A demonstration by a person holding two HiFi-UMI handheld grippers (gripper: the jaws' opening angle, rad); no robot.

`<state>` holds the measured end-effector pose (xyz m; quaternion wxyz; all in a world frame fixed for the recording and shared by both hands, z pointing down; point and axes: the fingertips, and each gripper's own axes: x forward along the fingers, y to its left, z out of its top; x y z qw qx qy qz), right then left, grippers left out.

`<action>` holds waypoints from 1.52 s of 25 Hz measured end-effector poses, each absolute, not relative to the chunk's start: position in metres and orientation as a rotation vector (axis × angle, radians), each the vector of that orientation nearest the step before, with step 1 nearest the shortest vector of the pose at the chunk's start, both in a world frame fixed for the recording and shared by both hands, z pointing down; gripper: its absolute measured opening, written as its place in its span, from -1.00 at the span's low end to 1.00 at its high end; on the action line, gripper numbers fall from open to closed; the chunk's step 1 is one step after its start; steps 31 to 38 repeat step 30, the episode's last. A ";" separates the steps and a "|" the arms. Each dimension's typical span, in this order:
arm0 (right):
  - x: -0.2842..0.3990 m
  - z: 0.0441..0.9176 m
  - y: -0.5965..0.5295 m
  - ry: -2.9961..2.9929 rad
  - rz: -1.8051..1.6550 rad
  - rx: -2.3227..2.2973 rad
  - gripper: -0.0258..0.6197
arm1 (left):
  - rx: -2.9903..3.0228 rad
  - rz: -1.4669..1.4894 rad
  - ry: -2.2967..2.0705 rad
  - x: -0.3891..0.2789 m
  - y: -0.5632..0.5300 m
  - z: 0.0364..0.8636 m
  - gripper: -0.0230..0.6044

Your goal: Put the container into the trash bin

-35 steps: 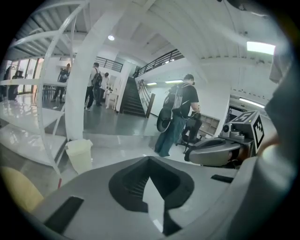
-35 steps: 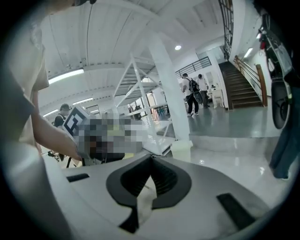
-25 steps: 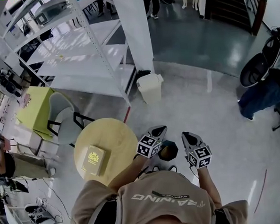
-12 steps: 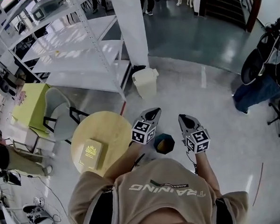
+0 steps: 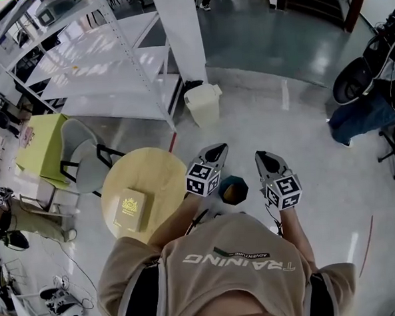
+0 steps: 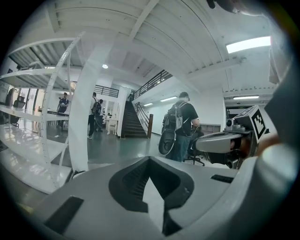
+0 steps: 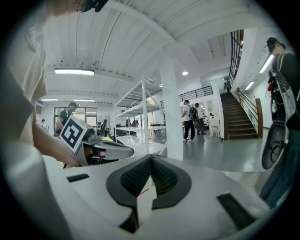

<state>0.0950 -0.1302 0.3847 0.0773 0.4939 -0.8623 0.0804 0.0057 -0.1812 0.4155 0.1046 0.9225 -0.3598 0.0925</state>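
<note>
Both arms are tucked in close, forearms pushed out front, with the left gripper (image 5: 215,153) and right gripper (image 5: 265,158) side by side, pointing away and roughly level. Both claws are pressed together with nothing in them. The container (image 5: 234,190), a small dark angular tub with orange inside, shows between the two grippers, just right of the round pale-wood table (image 5: 152,177). The trash bin (image 5: 203,103), boxy cream plastic with a sloped lid, stands farther off by the white pillar (image 5: 180,35) on the glossy grey floor (image 5: 303,134).
</note>
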 end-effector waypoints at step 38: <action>0.106 0.377 -0.134 -2.562 0.200 1.499 -0.93 | 2.766 0.216 -0.998 0.021 -0.172 0.404 -0.90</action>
